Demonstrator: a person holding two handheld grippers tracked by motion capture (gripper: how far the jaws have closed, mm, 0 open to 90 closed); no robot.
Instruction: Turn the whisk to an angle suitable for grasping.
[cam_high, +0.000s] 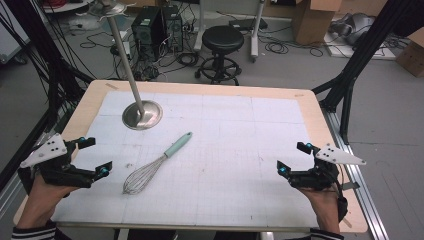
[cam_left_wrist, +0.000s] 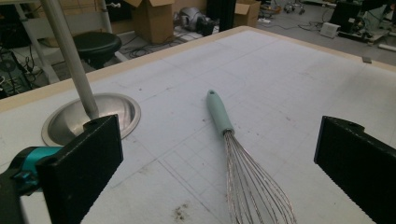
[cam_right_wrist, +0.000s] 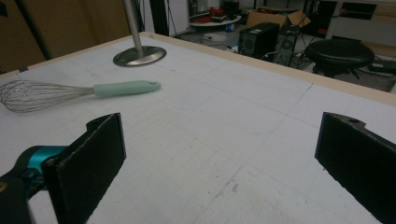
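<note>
A whisk (cam_high: 150, 172) lies flat on the table (cam_high: 320, 125), a little left of the middle. Its pale green handle (cam_high: 178, 144) points toward the far right, and its wire head (cam_high: 139, 181) lies toward the near left. The tabletop is a pale wooden board with rounded corners, almost wholly covered by a white gridded mat (cam_high: 250, 150) that carries a few small dark stains near the whisk. On the far left part of the mat stands a round metal base (cam_high: 142, 114), from which a grey pole (cam_high: 122, 47) rises and leans toward the far left.

The left gripper (cam_high: 98, 156) is held at the near left edge of the table, close to the whisk's wire head but apart from it. Its jaws stand wide with nothing between them; in the left gripper view the whisk lies on the mat ahead of them. The right gripper (cam_high: 293, 158) is held at the near right edge, well apart from the whisk, its jaws likewise wide and empty.

Beyond the far edge, a grey floor holds a black round stool (cam_high: 222, 40), two black computer towers (cam_high: 157, 27) and loose cables. Cardboard boxes (cam_high: 320, 17) sit at the far right, and black frame struts (cam_high: 367, 45) slant down on both sides of the table.
</note>
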